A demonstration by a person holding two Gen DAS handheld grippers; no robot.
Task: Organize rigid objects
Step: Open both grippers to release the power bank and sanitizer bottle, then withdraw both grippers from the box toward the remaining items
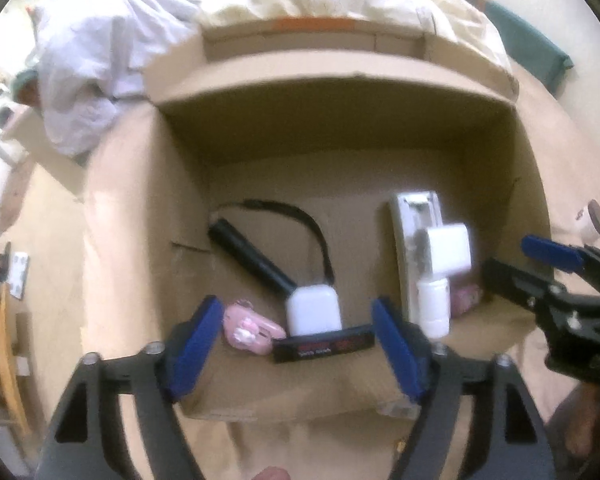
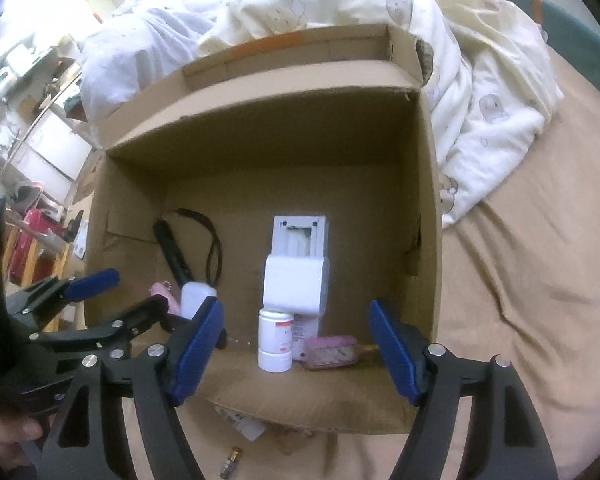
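An open cardboard box [image 1: 340, 132] [image 2: 260, 140] lies on a bed. On its floor are a black flashlight [image 1: 248, 256] with a strap, a white case [image 1: 314, 308], a pink trinket [image 1: 248, 328] and a black card [image 1: 324, 346]. To the right lie a white remote [image 2: 300, 232], a white cube [image 2: 296, 280], a white pill bottle [image 2: 276, 338] and a pink pouch [image 2: 330, 352]. My left gripper [image 1: 296, 316] hangs open above the case and card, holding nothing. My right gripper [image 2: 296, 308] is open above the bottle, empty too.
White and cream bedding [image 2: 480, 80] is piled behind and to the right of the box. A tan sheet [image 2: 520, 300] spreads to the right. A small battery [image 2: 230, 460] and a paper label [image 2: 244, 426] lie by the box's near edge. A white round object [image 1: 592, 220] rests outside the right wall.
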